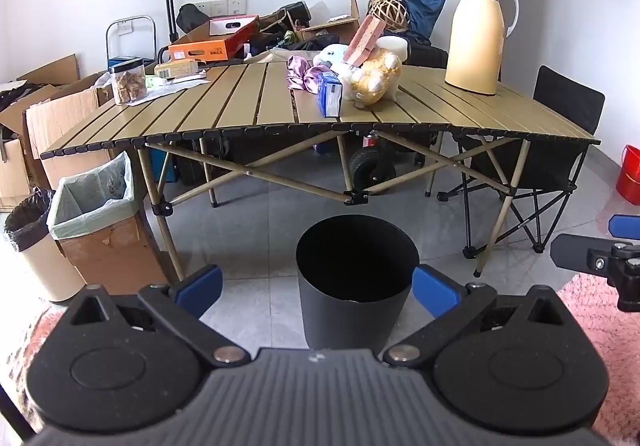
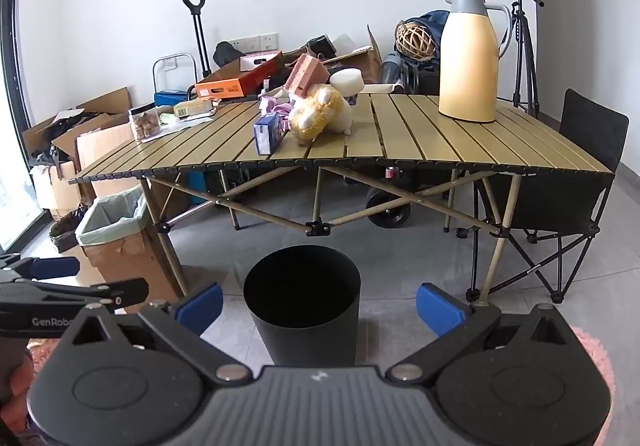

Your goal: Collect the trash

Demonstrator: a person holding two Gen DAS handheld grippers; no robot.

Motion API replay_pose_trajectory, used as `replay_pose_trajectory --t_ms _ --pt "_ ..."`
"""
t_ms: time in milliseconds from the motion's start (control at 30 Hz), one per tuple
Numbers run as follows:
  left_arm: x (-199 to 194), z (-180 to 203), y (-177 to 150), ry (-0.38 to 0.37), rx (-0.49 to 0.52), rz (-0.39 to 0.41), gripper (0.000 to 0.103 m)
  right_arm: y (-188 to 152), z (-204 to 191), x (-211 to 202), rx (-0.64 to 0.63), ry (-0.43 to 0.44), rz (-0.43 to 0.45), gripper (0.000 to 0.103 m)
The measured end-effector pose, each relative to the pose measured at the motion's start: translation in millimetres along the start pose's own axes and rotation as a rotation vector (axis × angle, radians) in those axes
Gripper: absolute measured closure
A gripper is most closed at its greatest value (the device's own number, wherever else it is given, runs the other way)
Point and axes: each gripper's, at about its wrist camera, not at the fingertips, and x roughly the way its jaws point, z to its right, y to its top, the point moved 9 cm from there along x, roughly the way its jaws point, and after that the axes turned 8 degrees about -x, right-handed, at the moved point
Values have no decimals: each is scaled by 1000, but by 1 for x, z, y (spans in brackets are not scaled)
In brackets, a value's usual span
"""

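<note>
Black round trash bin [image 1: 357,282] upright on the grey tiled floor, just in front of the bench [image 1: 440,106], mouth open, inside too dark to read. Blue-and-white carton [image 1: 330,93] standing upright on the bench near its front edge, just beside a yellow plush toy [image 1: 376,80].

Right gripper [image 2: 318,306] wide open, nothing between the blue pads [image 2: 438,308], tilted down toward the floor. Black bin [image 2: 303,310] stands upright on grey tiles straight ahead, framed by the fingers, not touched. Slatted table [image 2: 400,150] behind it. On the table: blue carton [image 2: 267,133] near the front edge, plush toy [image 2: 320,112] just beside it, snack jar [image 2: 144,124] at left, yellow jug [image 2: 470,54] at right. Lined cardboard box [image 2: 116,230] by the left table leg. Left gripper [image 2: 60,284] at left edge. Folding chair [image 2: 576,182] at right.
</note>
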Motion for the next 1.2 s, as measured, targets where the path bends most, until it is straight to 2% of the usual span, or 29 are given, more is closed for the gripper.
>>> replay_pose_trajectory --t_ms 267,1200 --pt "-2 2 -4 -12 -4 -21 0 1 0 0 -6 1 0 0" --pt "0 0 1 -6 -7 -5 0 3 -3 -1 -22 -10 -6 0"
